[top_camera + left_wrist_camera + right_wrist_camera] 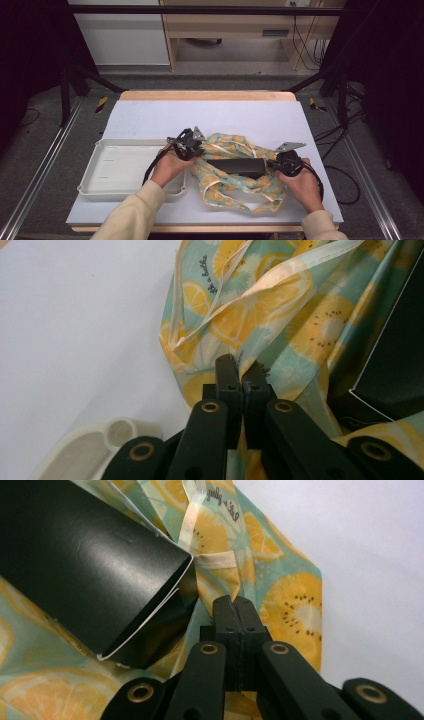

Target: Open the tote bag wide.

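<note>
At six o'clock on the table [150, 112], both left gripper [192, 148] and right gripper [280, 164] pinch the fruit-print bag [225, 181] shut-jawed; an uneven pull could slide the black box [239, 165] out.

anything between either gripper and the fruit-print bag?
Nothing visible. Left gripper and right gripper each have shut jaws right at the fruit-print bag, at opposite ends. The black box lies on it between them.
</note>
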{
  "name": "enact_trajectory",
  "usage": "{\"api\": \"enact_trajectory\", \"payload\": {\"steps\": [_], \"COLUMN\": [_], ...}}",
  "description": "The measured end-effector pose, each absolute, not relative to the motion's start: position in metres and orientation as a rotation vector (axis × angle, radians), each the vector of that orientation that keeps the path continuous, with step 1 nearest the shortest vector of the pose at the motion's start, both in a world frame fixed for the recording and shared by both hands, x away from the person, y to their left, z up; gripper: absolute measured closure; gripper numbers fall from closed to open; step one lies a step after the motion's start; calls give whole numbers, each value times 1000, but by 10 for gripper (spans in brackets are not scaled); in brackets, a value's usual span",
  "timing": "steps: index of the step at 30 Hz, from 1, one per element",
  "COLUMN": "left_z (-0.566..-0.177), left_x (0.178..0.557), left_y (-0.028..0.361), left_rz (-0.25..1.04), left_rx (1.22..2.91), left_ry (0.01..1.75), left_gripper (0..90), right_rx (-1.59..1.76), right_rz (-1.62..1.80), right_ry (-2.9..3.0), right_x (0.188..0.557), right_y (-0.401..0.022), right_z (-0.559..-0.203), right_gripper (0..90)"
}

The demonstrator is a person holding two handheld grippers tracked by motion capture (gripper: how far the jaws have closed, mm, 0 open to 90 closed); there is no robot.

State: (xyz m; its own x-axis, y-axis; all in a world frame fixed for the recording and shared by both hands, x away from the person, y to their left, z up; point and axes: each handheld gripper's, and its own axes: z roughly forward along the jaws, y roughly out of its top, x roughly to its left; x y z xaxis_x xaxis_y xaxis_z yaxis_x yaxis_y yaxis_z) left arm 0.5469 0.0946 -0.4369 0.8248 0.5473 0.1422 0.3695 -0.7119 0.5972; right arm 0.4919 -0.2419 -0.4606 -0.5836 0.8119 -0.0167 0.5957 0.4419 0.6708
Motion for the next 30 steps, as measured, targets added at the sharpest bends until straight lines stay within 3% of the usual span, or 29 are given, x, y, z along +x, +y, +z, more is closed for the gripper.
{"api": "enact_trajectory", "payload": {"steps": [24, 27, 30], "left_z": [-447, -443, -434], "left_x": [546, 543, 538], "left_y": [92, 96, 100], "left_rz": [407, 434, 485], "left_rx": [2515, 2480, 2425], "left_ry": [652, 652, 660], "left_gripper": [872, 844, 766], "right_rx": [1222, 1212, 1228], "right_rz": [892, 905, 924], "right_ry": [2360, 2329, 2280], "right_x": [490, 486, 481], "right_y": [-244, -246, -251], "right_z": [-464, -460, -455], "right_gripper": [898, 833, 696]}}
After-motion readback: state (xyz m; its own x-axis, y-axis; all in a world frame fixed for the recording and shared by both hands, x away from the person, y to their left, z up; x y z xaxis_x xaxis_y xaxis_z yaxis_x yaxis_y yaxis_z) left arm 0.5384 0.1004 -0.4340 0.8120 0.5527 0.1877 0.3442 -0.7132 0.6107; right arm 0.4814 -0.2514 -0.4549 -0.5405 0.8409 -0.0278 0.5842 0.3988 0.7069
